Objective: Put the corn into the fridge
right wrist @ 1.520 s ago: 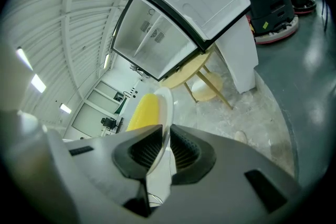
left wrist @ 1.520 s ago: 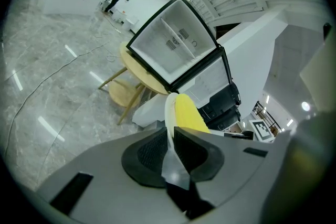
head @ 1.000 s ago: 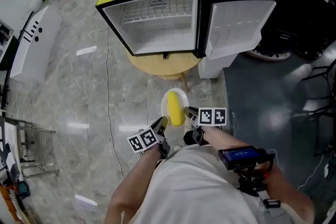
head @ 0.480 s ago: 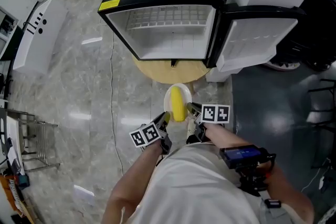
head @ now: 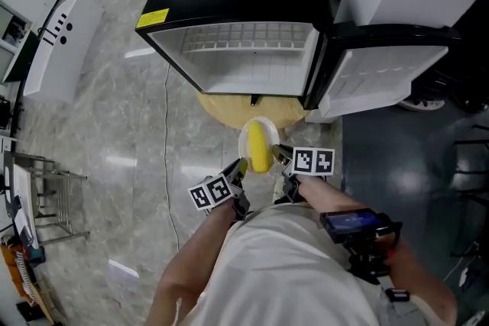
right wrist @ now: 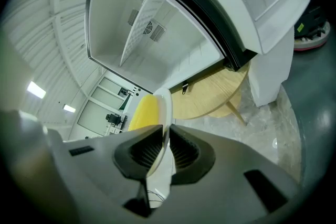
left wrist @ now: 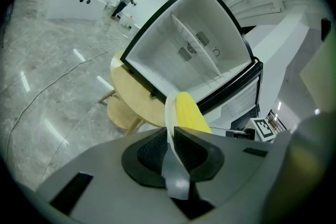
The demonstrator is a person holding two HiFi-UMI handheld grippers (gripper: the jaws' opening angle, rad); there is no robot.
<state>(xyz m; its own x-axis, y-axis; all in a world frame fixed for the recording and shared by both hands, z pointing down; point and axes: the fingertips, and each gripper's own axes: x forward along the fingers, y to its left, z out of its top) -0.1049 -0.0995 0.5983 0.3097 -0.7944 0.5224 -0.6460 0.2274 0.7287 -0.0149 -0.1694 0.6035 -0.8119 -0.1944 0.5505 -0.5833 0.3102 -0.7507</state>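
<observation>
A yellow corn cob lies on a small white plate held in the air in front of the open fridge. My left gripper is shut on the plate's left rim, with the corn just beyond the jaws. On the opposite side my right gripper is shut on the right rim, and the corn shows past it. The fridge interior is white with a wire shelf, and its door stands swung out to the right.
A round wooden table carries the fridge, its edge just ahead of the plate. A cable trails over the marble floor at left. A white counter stands far left and a metal rack lower left. Darker floor lies to the right.
The plate with the corn, gripped by both grippers, has come closer to the open fridge, which now looks larger and nearer. Both grips are unchanged.
</observation>
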